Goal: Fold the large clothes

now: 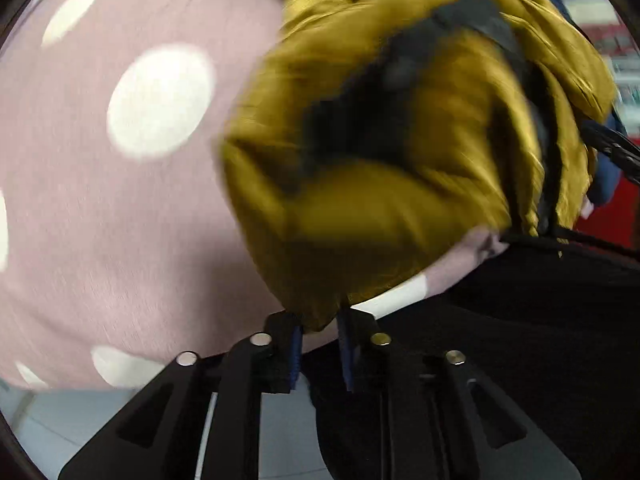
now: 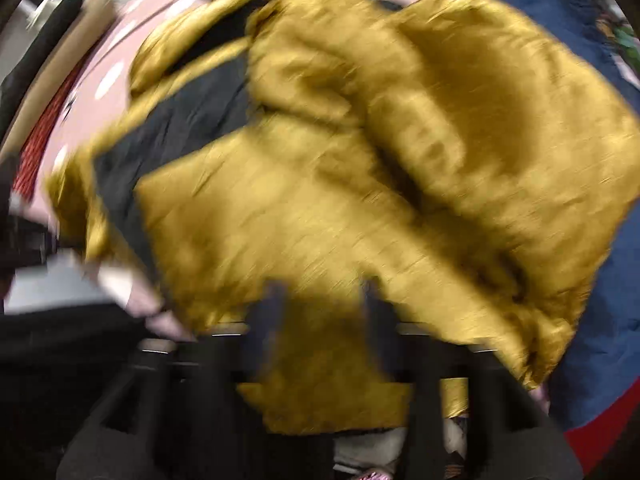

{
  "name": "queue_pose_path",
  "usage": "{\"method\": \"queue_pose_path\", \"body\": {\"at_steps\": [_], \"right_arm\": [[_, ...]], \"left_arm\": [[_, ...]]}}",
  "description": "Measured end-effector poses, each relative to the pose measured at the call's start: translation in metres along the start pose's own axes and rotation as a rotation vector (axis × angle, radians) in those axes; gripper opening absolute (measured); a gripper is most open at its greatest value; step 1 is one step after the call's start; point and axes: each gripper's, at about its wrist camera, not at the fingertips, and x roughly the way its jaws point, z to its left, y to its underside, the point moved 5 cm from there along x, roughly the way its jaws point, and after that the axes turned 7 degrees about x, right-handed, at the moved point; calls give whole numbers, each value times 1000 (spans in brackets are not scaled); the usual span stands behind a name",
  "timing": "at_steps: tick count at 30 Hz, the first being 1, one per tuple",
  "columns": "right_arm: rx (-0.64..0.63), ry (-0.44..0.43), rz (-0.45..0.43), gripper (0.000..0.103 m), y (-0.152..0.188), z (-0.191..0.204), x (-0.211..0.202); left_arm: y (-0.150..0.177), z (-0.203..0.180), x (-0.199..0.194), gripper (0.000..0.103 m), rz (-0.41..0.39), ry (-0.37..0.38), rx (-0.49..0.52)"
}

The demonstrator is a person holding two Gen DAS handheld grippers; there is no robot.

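A mustard-yellow padded jacket [image 1: 384,184] with a black lining lies bunched on a pink sheet with white dots [image 1: 120,200]. My left gripper [image 1: 320,332] is shut on a lower edge of the jacket, yellow cloth pinched between the blue pads. In the right wrist view the jacket [image 2: 380,160] fills the frame, blurred, its black lining [image 2: 176,132] showing at the left. My right gripper [image 2: 324,308] has jacket cloth between its two dark fingers and looks shut on it.
A dark blue garment [image 2: 580,20] lies beyond the jacket on the right. The other gripper's black frame [image 1: 612,152] shows at the right edge of the left wrist view. Black cloth [image 1: 520,340] hangs below the sheet's edge. Pale floor [image 1: 60,420] shows lower left.
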Motion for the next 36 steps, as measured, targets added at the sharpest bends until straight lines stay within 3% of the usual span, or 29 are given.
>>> {"method": "queue_pose_path", "body": {"at_steps": [2,5,7,11,16,19,24,29,31,35,36], "right_arm": [[-21,53,-43,71,-11,-3,-8],[-16,136,-63,71,-24,-15,-10],[-4,164,-69,71,-28,-24,-13],[2,226,-107,71,-38,-44,-17],[-142,369,-137,72,-41,-36,-16],[-282,473,-143,72,-44,-23,-10],[-482,603,-164,72,-43,-9,3],[-513,667,-136,72,-44,-20,14],[-518,686,-135,72,-46,-25,18],[-537,720,-123,71,-51,-34,28],[-529,717,-124,64,-53,-35,29]], "left_arm": [[-2,12,-11,40,-43,6,-59],[-11,29,-44,62,-158,-6,-86],[-15,49,-72,70,-228,-76,-101],[-32,75,-115,70,-321,-220,-148],[-103,34,-134,77,-426,-220,-84],[-145,-12,-119,77,-424,-201,22],[-199,-63,-77,77,-369,-346,208],[-233,-73,-58,77,-325,-412,259],[-242,-61,-52,76,-301,-450,247],[-253,-33,-48,45,-244,-457,180],[-255,-28,-49,40,-247,-456,165]]}}
